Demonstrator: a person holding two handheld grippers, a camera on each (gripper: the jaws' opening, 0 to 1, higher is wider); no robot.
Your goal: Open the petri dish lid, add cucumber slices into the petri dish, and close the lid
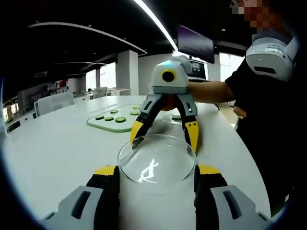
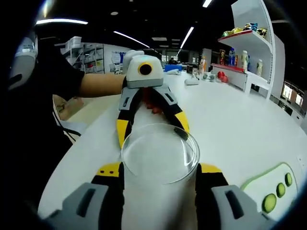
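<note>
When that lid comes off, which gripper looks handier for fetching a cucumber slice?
Probably the right gripper. The green tray of cucumber slices lies close beside it, whereas from the left gripper it sits beyond the petri dish. Both grippers' jaws flank the dish now.

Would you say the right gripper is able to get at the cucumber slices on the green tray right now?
Probably not yet: the right gripper is clamped on the clear dish; the table toward the cucumber slices looks unobstructed.
</note>
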